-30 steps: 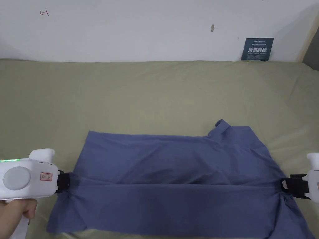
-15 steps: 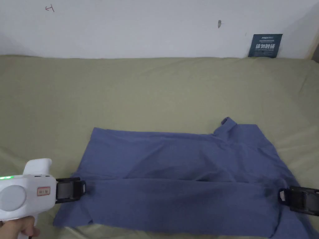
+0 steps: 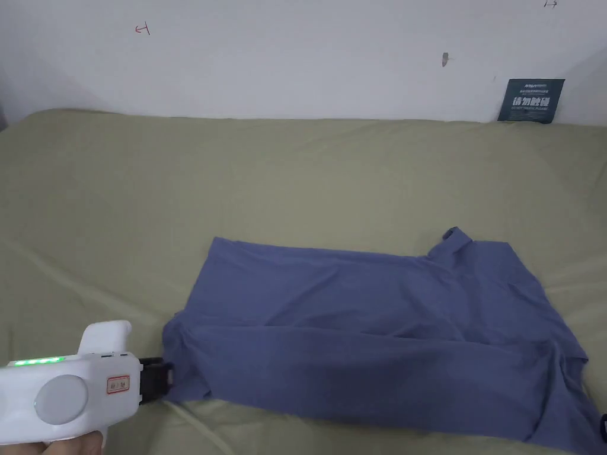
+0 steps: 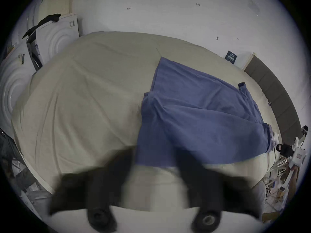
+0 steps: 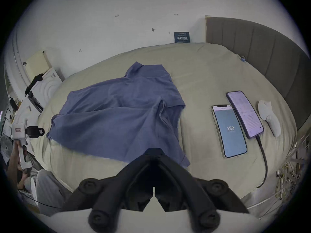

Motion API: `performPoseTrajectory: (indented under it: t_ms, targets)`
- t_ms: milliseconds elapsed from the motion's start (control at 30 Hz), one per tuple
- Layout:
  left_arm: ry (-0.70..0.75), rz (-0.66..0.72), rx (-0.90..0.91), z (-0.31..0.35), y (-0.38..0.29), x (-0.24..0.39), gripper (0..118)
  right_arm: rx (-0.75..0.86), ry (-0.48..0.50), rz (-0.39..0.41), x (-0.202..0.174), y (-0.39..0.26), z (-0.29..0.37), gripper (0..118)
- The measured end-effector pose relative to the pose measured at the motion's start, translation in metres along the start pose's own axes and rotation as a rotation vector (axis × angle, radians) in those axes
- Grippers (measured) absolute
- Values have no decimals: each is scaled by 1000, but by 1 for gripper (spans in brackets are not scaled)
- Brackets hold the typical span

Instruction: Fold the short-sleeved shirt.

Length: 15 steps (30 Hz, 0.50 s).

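My left tongs [image 3: 169, 375] sit at about eight o'clock in the head view, jaws spread and empty, just beside the near left corner of the blue shirt [image 3: 379, 337]; my right tongs [image 5: 154, 154] are clenched on nothing, tips together over the shirt's near edge in the right gripper view. The shirt lies partly folded lengthwise on the olive bed sheet [image 3: 296, 178], collar toward two o'clock, with two phones [image 5: 229, 130] well off its right side

white wall [image 3: 296, 53] | olive-sheeted bed [image 3: 237, 178] | grey headboard [image 5: 260, 51], seemingly padded
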<state>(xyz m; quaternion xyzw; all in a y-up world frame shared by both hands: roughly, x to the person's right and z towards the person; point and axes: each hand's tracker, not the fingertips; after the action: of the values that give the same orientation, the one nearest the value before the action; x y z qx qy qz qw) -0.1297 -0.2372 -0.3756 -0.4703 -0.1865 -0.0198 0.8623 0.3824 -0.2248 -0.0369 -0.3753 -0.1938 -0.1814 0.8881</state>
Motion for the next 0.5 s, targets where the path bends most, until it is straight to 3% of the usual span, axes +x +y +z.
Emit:
performPoseTrajectory:
  t_ms: [33,67,200,233,267,367,400,433,500]
  targets:
    - [-9,-6,-21,-7,-1,2,111,-4,-2,-4,0,0,-2,2]
    - [1,-12,-41,-15,-2,5,118,-9,-1,-6,1,-1,-3,2]
    - [78,-55,-71,-44,4,7,114,-27,-9,-8,4,0,-12,2]
    - [73,-52,-84,-50,2,9,107,-31,-15,-8,5,0,-14,2]
    - [72,-62,-101,-55,6,9,91,-35,-17,-7,6,0,-15,2]
    - [112,-81,-61,-49,0,16,29,-44,-28,2,7,3,-20,2]
    - [64,-105,-47,-45,6,13,2,-44,-35,5,8,4,-22,5]
    - [38,-130,-40,-42,5,13,2,-43,-39,6,15,4,-27,31]
    - [33,-103,-45,-36,3,17,2,-60,-32,3,17,8,-32,96]
